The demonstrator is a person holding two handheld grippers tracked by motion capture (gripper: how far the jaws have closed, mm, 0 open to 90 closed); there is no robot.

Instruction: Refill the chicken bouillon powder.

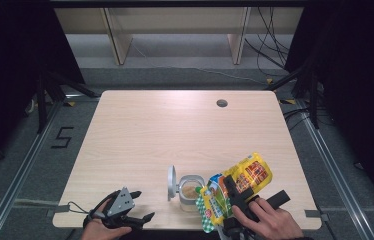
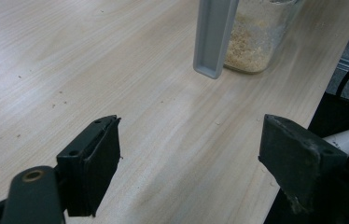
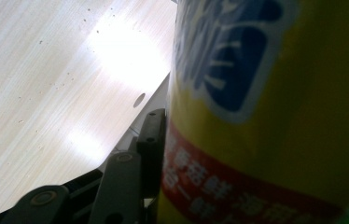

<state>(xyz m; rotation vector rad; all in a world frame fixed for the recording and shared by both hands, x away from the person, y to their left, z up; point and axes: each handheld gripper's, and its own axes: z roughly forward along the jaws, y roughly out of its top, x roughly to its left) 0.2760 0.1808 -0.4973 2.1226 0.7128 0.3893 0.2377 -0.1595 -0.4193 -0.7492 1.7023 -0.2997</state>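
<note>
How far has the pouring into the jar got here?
Done: the jar stands open, lid flipped up, some beige granules inside. In hand: the right gripper clamps the yellow bag, tilted beside the jar. The left gripper waits open. Left: topping up, closing.

This looks like a lab or recording studio rather than a home. A bare wooden counter (image 1: 175, 130) stands on grey carpet between black curtains (image 1: 10, 60). Loose cables (image 1: 270, 45) and a taped floor number (image 1: 62, 136) surround it.

floor (image 1: 45, 150): "5" taped beside table | yellow pouch (image 3: 275, 112): red band's print blurred, unreadable
</note>
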